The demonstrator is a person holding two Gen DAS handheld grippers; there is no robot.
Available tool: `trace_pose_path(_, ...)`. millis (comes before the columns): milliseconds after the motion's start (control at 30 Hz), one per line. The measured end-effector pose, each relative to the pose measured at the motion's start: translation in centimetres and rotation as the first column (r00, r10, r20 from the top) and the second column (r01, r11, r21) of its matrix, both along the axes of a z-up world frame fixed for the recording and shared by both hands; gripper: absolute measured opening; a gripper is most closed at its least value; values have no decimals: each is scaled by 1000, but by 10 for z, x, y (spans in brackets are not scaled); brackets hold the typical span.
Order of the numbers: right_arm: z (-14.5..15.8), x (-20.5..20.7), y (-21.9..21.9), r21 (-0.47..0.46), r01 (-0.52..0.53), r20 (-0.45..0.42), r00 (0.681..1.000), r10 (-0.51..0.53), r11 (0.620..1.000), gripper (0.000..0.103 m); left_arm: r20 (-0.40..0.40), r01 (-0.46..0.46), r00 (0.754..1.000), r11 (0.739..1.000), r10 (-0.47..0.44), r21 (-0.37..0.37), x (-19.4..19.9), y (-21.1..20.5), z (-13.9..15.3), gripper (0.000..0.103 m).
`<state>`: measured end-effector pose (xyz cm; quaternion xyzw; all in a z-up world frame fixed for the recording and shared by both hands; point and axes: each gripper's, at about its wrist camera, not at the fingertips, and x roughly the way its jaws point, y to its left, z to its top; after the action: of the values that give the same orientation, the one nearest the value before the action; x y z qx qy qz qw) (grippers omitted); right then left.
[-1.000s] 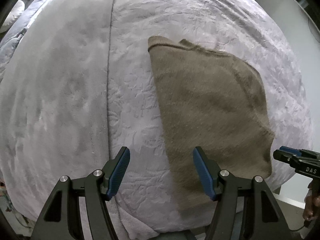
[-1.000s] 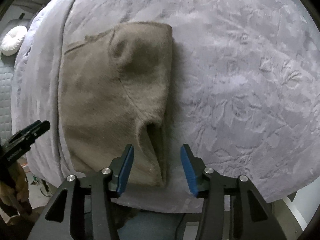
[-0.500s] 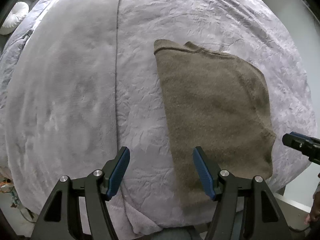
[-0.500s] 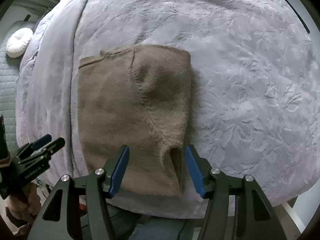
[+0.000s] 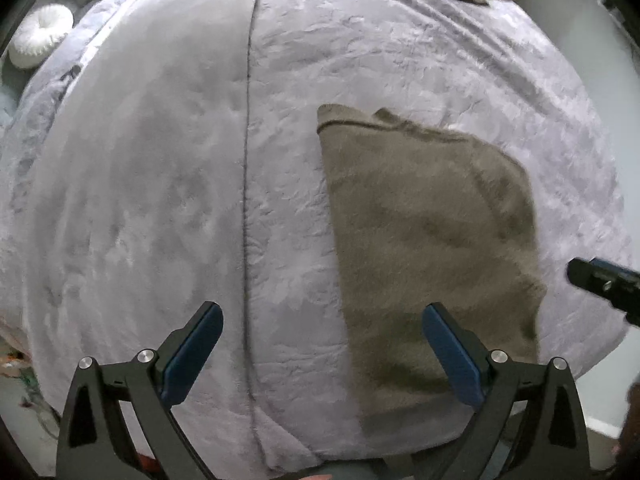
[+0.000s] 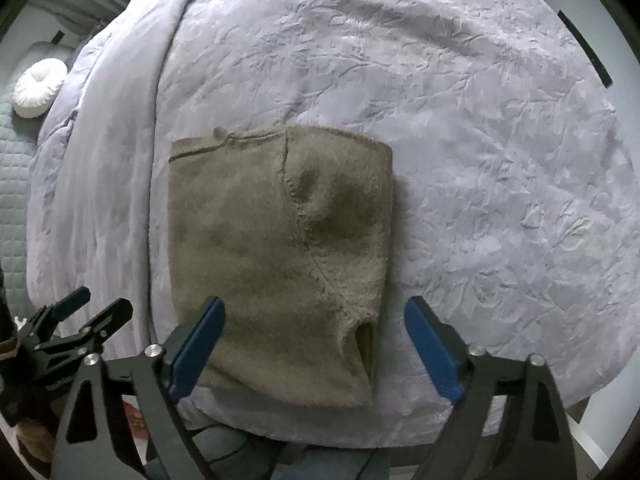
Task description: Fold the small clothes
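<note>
Both grippers hang above the bed, pointing down at it. The brown knit garment (image 6: pixel 280 264) lies folded into a compact rectangle on the lavender embossed blanket (image 6: pixel 480 160), flat and resting free. In the right wrist view it fills the centre, with a sleeve seam curving from twelve o'clock down toward five o'clock, where a cuff opening gapes near the garment's lower edge.

The right gripper (image 6: pixel 316 340) stands wide, its jaws having just been opening; its blue pads (image 6: pixel 196 348) are raised clear of the knit, nothing pinched between them. The garment's near edge shows in the gap between the fingers.

Over to the left gripper (image 5: pixel 322 344): its jaws have just been opening too and stand well apart, gripping nothing. In its view the garment sits from about one o'clock down to five o'clock, its left edge running down between the two pads, and the blanket's long seam runs straight from twelve to six.

The right gripper's black tip pokes in at three o'clock there. A white round cushion (image 6: pixel 38 88) sits at ten o'clock, beside the blanket.
</note>
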<state>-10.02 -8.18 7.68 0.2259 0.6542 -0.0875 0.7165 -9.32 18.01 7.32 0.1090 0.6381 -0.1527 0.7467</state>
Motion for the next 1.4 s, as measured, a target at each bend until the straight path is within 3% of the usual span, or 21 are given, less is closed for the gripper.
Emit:
trace_pose_path(67, 3, 2, 3, -31, -2, 5, 1000, 2, 1000, 93, -15, -26, 1000, 999, 25, -45, 3, 2, 3, 101)
trace_pose_path(200, 10, 6, 7, -87, -1, 22, 1000, 3, 996, 93, 45, -20, 999, 999, 19, 28, 4, -3, 9, 101)
trace_pose_path(300, 13, 10, 7, -124, -13, 24, 1000, 16, 992, 102, 61, -26, 998, 999, 25, 23, 4, -4, 15, 101)
trace_pose_path(367, 16, 13, 8, -151, -22, 27, 999, 26, 988, 103, 58, -37, 998, 999, 35, 26, 5, -4, 15, 101)
trace_pose_path(1400, 21, 17, 10, -148, -4, 26, 1000, 8, 989, 103, 57, -50, 997, 998, 47, 42, 2, -11, 22, 101)
